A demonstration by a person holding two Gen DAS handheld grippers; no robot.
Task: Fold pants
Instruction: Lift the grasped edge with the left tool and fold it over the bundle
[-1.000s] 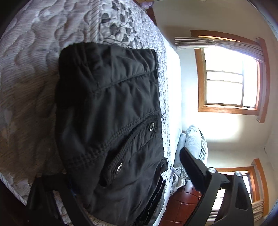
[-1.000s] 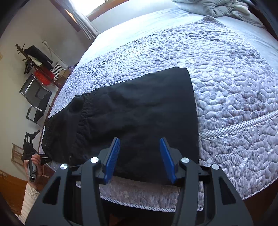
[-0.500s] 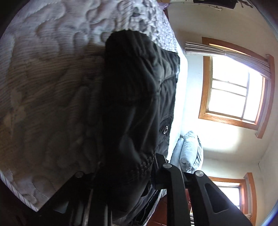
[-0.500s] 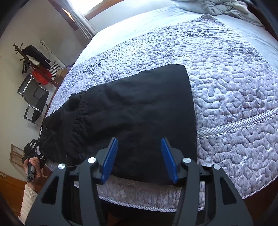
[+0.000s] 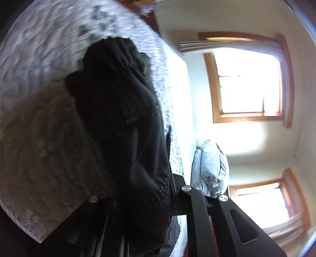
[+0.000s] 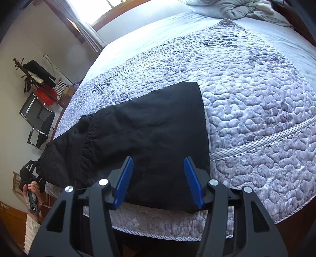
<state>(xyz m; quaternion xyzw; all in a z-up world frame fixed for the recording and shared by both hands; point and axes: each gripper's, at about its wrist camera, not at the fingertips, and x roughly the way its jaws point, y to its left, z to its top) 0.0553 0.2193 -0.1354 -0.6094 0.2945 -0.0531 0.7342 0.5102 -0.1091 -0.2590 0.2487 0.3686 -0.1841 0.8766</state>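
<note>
Black pants [image 6: 150,128] lie folded lengthwise across the near edge of a grey quilted bedspread [image 6: 246,98]. My right gripper [image 6: 158,174] is open, its blue-padded fingers [image 6: 124,178] hovering just above the leg end of the pants near the bed's front edge. My left gripper [image 5: 158,189] is shut on the waist end of the pants [image 5: 122,122] and holds it bunched and lifted off the bed; its fingertips are hidden in the black cloth. It also shows at the far left of the right wrist view [image 6: 29,176], held in a hand.
A rumpled grey blanket [image 6: 237,8] lies at the head of the bed and shows in the left wrist view [image 5: 211,168] too. A coat rack [image 6: 31,75] and a metal chair [image 6: 37,120] stand by the wall. Two windows [image 5: 248,83] are behind.
My left gripper closed on the waist end of the pants and lifted it, bunching the cloth. My right gripper stayed open and shifted slightly over the leg end.
</note>
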